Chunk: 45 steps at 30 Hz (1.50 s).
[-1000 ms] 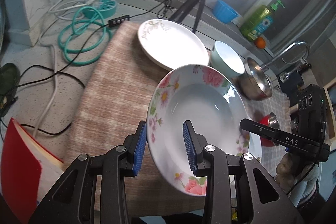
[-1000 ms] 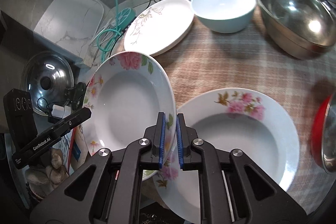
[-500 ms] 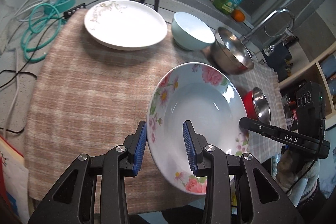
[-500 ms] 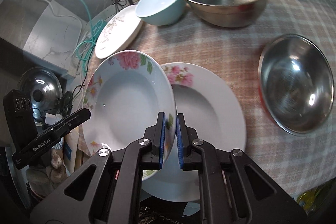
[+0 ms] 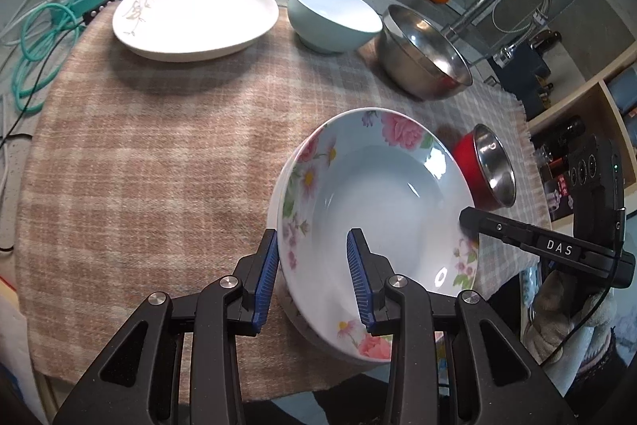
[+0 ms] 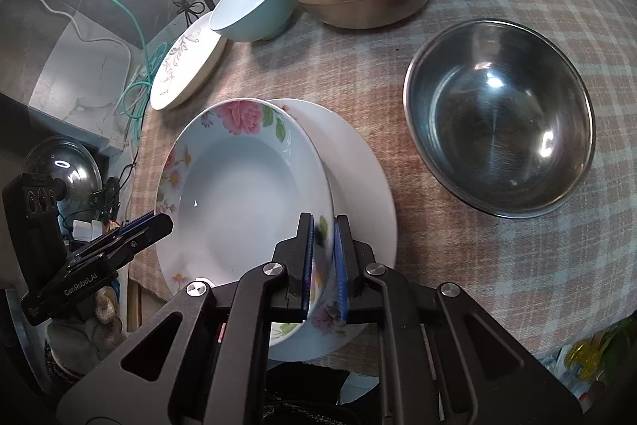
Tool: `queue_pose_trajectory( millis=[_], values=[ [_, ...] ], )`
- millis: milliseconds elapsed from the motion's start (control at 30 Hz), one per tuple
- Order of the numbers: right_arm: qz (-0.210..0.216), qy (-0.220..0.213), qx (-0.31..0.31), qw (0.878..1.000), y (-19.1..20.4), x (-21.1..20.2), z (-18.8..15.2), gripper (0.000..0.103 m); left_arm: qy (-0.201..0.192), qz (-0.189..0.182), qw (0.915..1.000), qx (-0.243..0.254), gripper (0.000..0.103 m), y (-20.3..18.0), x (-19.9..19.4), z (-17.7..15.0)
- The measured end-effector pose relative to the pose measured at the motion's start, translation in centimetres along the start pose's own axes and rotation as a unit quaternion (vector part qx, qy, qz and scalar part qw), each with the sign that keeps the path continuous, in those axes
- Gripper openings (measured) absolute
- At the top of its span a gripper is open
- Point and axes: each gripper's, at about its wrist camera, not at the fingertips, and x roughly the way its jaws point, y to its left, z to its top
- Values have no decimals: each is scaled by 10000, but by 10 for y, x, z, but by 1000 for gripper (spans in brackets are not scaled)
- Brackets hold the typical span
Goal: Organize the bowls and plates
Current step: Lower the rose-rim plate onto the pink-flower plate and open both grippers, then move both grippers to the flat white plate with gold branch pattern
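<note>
- Rose plate point(image 6: 239, 186), a deep dish with pink flowers on its rim, is gripped from both sides and sits tilted over a second plate point(image 6: 358, 162) on the checked cloth point(image 5: 139, 166), lower centre of both views.
- Right gripper point(image 6: 323, 265): jaws narrow, pads pinching the rose plate's near rim.
- Left gripper point(image 5: 314, 273): jaws partly apart, one pad outside the rim and one inside the well, clamped on the rose plate's opposite edge.
- Change from a second ago: the rose plate has travelled across the cloth and now covers most of the second plate, which then lay fully exposed to its right in the right wrist view; only a crescent of that plate shows.
- Both grips are unchanged over that second.
- In the left wrist view the white plate point(image 5: 195, 14) has shifted from upper centre to upper left, and the blue bowl point(image 5: 332, 16) and steel bowl point(image 5: 422, 54) have come into fuller view along the top.
- Red bowl point(image 5: 487, 166), steel inside, lies at the right, just past the rose plate; a second ago it lay at the far right edge of the right wrist view.
</note>
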Motion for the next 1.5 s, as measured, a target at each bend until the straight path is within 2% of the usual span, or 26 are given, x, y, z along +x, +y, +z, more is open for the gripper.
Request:
queue_pose_trajectory(
  millis=[433,967,1200,1267,1300,1333,1367,1400,1433,1500],
  values=[
    [-208,1,-66,9998,-2,2,-3,10,157,132,9997,135,33,-7,12,-3],
    [-485,-16,-230,9986,2,4,-1,11,169,277,9989,350,33,-13,16,-2],
    [-532,-11,-295,9982,4,3,0,13,213,276,9986,400,33,-13,16,-1],
    [-558,-75,-351,9978,8,0,1,16,225,271,9986,399,34,-13,16,-1],
    [-558,-103,-376,9977,9,-1,1,24,225,262,9986,401,34,-13,17,0],
    [-581,-159,-417,9973,12,-3,1,36,212,257,9987,389,36,-13,16,0],
    [-610,-215,-454,9969,14,-5,1,43,192,245,9988,380,39,-12,15,1],
    [-645,-306,-511,9961,18,-8,1,54,172,235,9988,382,41,-12,14,1],
    [-664,-372,-557,9955,20,-11,1,60,149,229,9989,386,45,-12,12,2],
    [-657,-446,-629,9949,26,-15,2,62,90,189,9989,413,45,-12,9,3]
  ],
)
